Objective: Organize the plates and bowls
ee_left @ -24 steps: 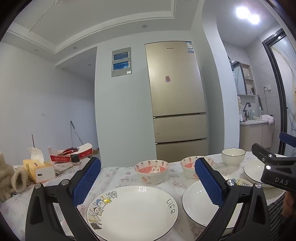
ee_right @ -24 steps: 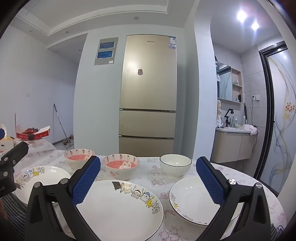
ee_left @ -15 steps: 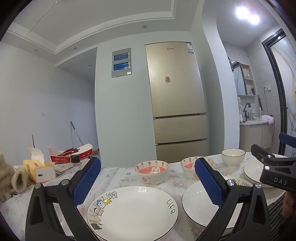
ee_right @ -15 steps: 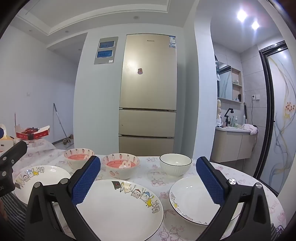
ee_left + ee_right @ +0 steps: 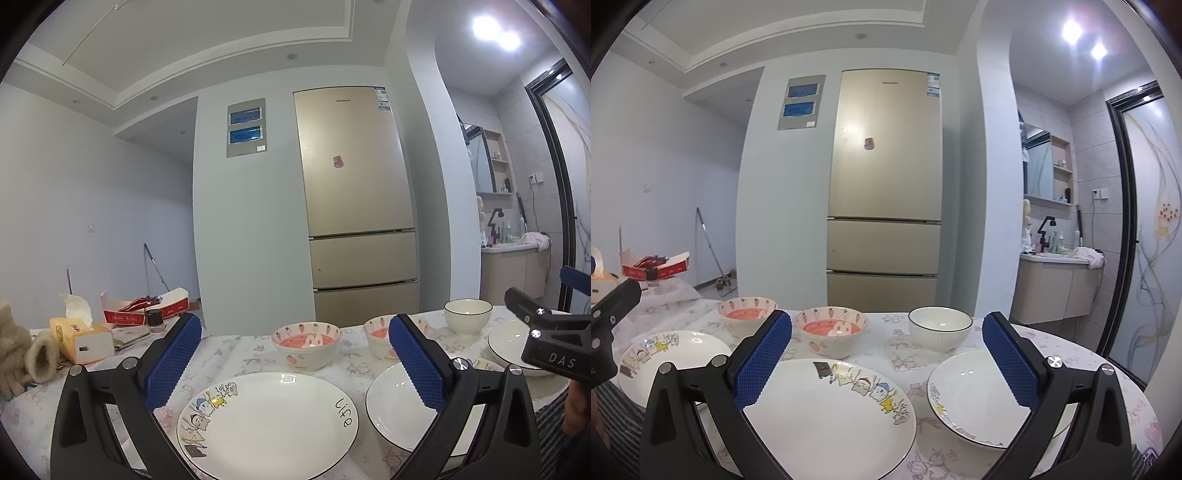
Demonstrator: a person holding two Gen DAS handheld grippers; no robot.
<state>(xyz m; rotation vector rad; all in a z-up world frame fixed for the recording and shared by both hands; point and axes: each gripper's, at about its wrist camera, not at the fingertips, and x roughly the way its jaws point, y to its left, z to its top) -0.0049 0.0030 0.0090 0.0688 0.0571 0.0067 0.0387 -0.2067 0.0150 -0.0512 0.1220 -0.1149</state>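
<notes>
Three white plates lie in a row on the table: a left cartoon plate [image 5: 269,421] [image 5: 672,354], a middle cartoon plate [image 5: 827,417] [image 5: 399,410] and a right deep plate [image 5: 975,395] [image 5: 509,339]. Behind them stand two pink strawberry bowls [image 5: 306,343] [image 5: 831,334] and a white bowl [image 5: 940,328] [image 5: 467,315]. My left gripper [image 5: 295,354] is open and empty, held above the left plate. My right gripper [image 5: 888,354] is open and empty, above the middle plate and the deep plate.
The table has a floral cloth [image 5: 236,350]. At its left stand a tissue box [image 5: 83,338], a red carton [image 5: 144,308], a small jar [image 5: 153,317] and a furry toy [image 5: 22,354]. A gold fridge [image 5: 886,192] stands behind the table.
Both grippers have dipped very slightly, so the scene sits a touch higher. Nothing on the table has moved.
</notes>
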